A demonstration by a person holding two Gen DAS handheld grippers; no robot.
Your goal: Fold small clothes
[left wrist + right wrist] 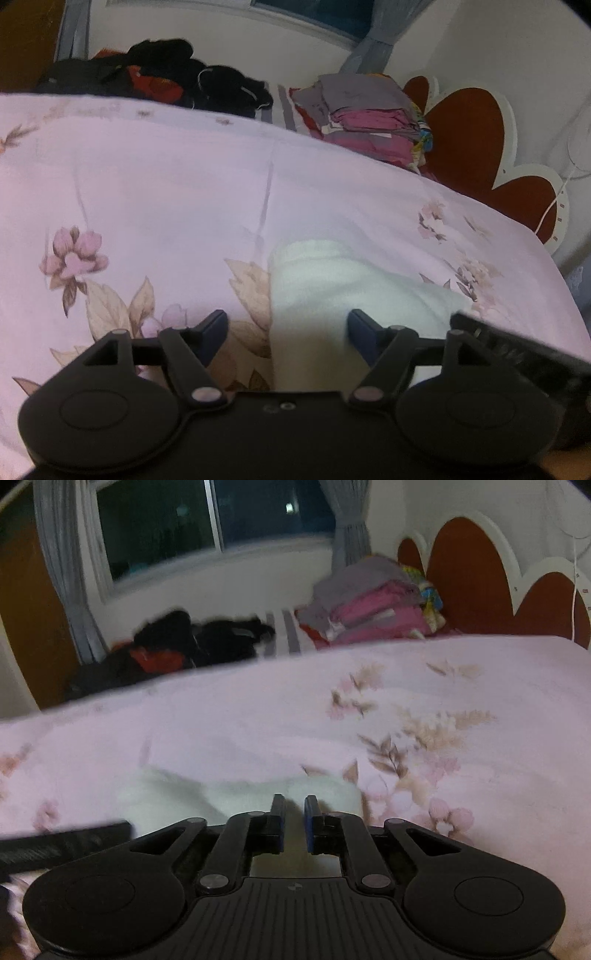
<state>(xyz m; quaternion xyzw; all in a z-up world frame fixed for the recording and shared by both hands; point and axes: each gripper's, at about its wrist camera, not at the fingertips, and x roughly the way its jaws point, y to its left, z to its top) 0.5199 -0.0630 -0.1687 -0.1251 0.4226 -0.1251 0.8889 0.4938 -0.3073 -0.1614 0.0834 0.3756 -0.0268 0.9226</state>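
Left gripper point(288, 328), black with blue-padded fingers, hangs with its jaws spread wide over the small white garment point(332, 288), which lies flat on the pink floral bedsheet point(166, 184) and runs back under the gripper body, so its near edge is hidden. Nothing sits between the pads. A black ribbed bar, probably part of the other gripper, cuts in at the lower right. Broad bare sheet opens to the left and ahead; the bed's far edge is lined by a heap of dark clothes point(166, 74) and a folded stack of grey and pink cloth point(369, 114) beside the red and white scalloped headboard point(465, 136).

Right gripper point(294, 806) shows its jaws drawn nearly together with a thin gap between the pads, the white garment point(229, 794) right under and around them (whether cloth is pinched, I cannot tell, since motion blur smears the tips). Sheet lies open to the right. A dark window point(177, 524) with grey curtains point(62, 561) stands behind.
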